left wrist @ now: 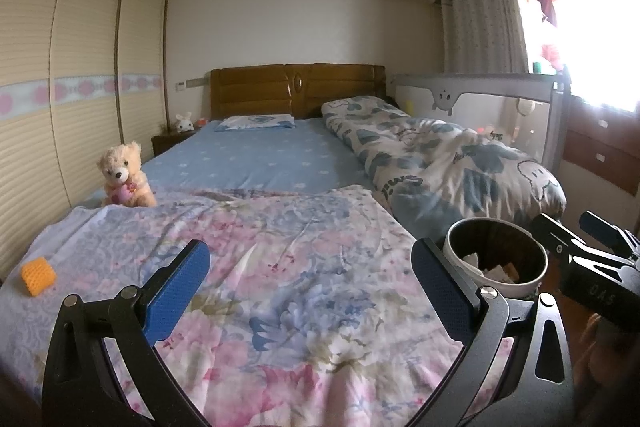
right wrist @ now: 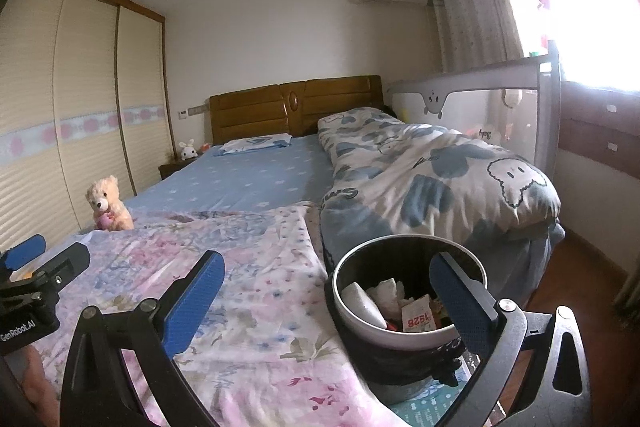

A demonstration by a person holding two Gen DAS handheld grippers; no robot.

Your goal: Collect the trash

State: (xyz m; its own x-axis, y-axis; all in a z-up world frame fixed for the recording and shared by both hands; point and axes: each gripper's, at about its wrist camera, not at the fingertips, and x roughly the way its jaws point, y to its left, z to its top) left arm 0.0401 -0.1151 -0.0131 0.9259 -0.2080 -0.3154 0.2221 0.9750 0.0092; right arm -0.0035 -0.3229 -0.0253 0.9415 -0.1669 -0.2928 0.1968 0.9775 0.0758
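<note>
Both my grippers, left gripper (left wrist: 310, 291) and right gripper (right wrist: 326, 301), gape wide and empty. The round white trash bin (right wrist: 400, 337) sits under my right finger; left of my left gripper lies a light, squashy-looking orange mesh-textured block (left wrist: 38, 275), probably best pinched across its sides.

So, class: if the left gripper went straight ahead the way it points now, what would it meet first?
Probably the floral quilt. The left gripper is open, holds nothing and points low along the bed, so the quilt lies in its line first. The orange object sits off to its left.
</note>
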